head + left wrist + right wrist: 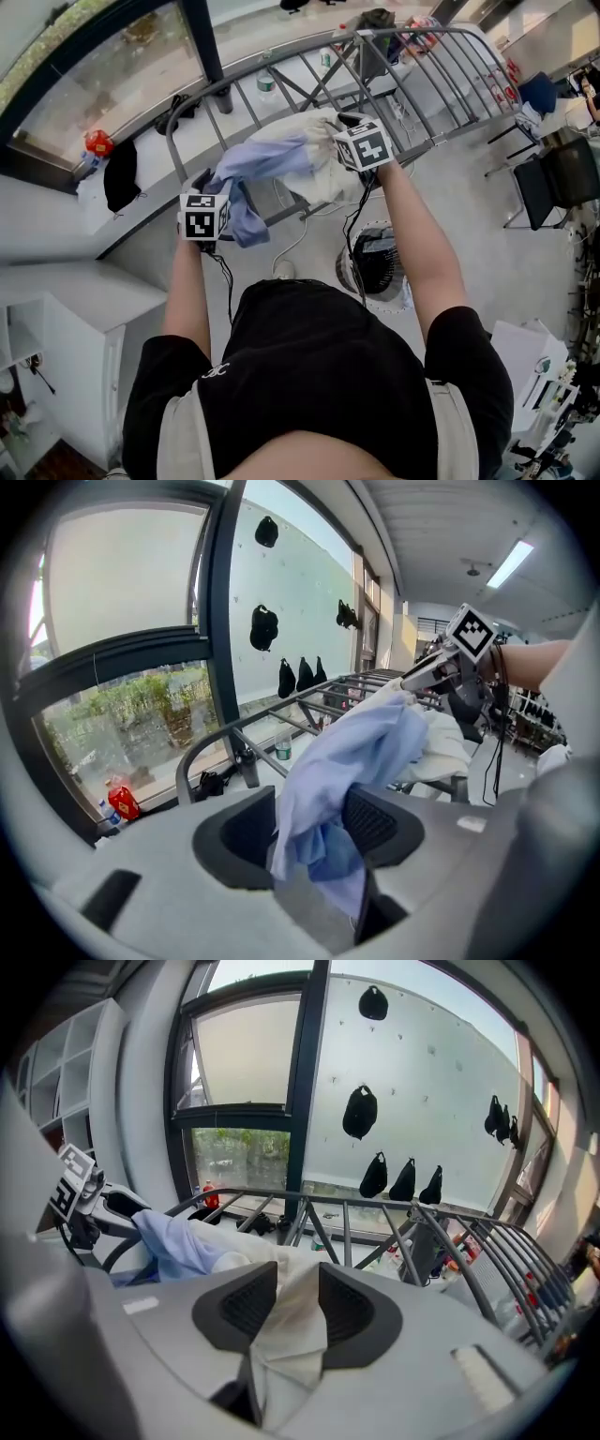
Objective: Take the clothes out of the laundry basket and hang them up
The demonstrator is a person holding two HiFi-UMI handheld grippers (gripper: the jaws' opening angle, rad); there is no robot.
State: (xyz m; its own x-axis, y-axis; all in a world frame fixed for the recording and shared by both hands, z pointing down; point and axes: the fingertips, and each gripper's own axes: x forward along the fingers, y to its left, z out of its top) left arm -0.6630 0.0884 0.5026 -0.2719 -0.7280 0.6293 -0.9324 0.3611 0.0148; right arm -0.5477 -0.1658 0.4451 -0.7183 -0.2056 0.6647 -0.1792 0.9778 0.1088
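Left gripper (309,829) was released: its two dark ribbed jaws stood well apart, and a fold of the pale blue and cream cloth garment (281,155) hung loose in the gap. The fold lay against the pad on the right of that gripper's own view and left open space beside the other pad. Right gripper (298,1305) also had its jaws parted. The garment's cream part lay slack between them and filled the narrow gap, with no sign of the pads pinching it.

The garment was draped over the near end of the grey metal tube drying rack (345,1232), bunched on the bars close to the rack's rounded near corner. Its blue half lay toward the left gripper and trailed down below the rack's end rail. Its cream half was spread along the rack's near edge toward the right gripper. In the head view the two grippers sat at opposite ends of the garment, the left one lower and just outside the rack's corner, the right one higher and over the bars. Both pointed away from the person and downward into the cloth.
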